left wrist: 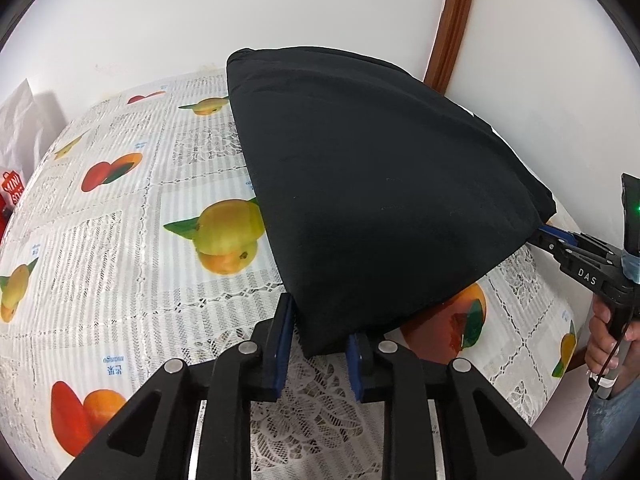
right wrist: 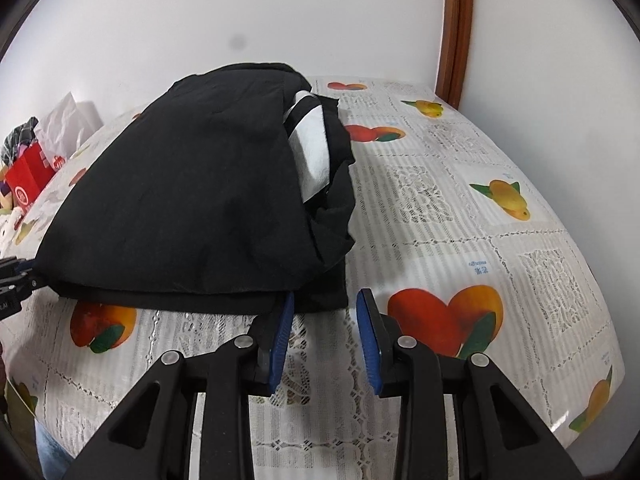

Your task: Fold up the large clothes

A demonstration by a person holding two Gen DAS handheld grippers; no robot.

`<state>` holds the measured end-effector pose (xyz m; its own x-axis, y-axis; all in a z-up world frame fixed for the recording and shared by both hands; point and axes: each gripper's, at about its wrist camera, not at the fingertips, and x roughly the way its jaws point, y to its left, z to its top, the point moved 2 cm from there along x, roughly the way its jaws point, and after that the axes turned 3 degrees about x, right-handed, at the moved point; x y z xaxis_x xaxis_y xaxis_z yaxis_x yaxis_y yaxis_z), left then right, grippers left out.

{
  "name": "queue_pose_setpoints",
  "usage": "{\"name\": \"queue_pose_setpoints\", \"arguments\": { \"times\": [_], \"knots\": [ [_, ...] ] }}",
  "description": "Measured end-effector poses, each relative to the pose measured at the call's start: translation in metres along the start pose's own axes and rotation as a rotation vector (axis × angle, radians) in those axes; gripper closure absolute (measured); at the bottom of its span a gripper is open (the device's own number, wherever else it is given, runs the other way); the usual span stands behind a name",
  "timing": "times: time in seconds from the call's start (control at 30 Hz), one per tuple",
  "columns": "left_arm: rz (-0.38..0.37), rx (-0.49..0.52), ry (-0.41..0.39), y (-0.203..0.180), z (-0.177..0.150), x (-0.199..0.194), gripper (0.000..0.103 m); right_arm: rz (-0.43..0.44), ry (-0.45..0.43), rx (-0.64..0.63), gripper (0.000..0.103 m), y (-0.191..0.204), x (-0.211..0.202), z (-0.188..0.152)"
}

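Work stands at the grasping stage of a further fold. The black garment [left wrist: 380, 184] lies on the fruit-printed surface [right wrist: 440, 208] as a stack of several layers already doubled over, its far edge close to the wall [right wrist: 280, 8] and its near edge facing both grippers.

The left gripper [left wrist: 320, 320] has the near left corner between its blue pads [left wrist: 280, 344]. The cloth fills the gap from pad to pad, so I judge it clamped on that corner.

The right gripper [right wrist: 327, 294] is at the near right corner, but its jaws stand apart. The corner reaches in between the tips and one pad touches the cloth, while the other pad [right wrist: 368, 320] stands clear of it with bare surface showing in the gap. From the left wrist view the same gripper, held in a hand [left wrist: 604, 340], shows only its tips at the garment's edge, which says nothing more about the grip.

The right side of the stack is untidy. A loose bunch of fabric [right wrist: 336, 200] with a white printed patch [right wrist: 308, 148] spills out past the neat top layer.

Next, as I judge it, the right jaws need to close on every layer of that corner, not the top one alone. Both corners then want lifting together, with the near edge kept taut between them, and carrying over toward the far edge to halve the stack. The loose bunch may slide out as the edge rises, so it may need tucking in first.
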<state>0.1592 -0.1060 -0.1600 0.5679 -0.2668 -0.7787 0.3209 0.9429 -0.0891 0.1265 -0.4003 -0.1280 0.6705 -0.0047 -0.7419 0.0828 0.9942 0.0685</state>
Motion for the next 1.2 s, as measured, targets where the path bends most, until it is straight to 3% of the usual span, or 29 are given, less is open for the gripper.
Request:
{"name": "queue_pose_setpoints", "arguments": {
  "times": [0.2, 0.63, 1.07, 1.2],
  "knots": [
    [-0.007, -0.015, -0.007, 0.001, 0.001, 0.002, 0.085, 0.020, 0.011, 0.010, 0.100, -0.002, 0.008, 0.006],
    [-0.008, -0.064, -0.027, 0.026, -0.006, -0.009, 0.090, 0.076, 0.016, -0.045, 0.101, 0.027, 0.020, 0.018],
    [0.061, -0.171, -0.016, 0.093, -0.003, -0.019, 0.090, 0.144, 0.046, -0.089, 0.101, 0.101, 0.048, 0.044],
    [0.068, -0.193, -0.015, 0.103, 0.001, -0.015, 0.090, 0.115, 0.041, -0.064, 0.100, 0.100, 0.055, 0.054]
  ]
}}
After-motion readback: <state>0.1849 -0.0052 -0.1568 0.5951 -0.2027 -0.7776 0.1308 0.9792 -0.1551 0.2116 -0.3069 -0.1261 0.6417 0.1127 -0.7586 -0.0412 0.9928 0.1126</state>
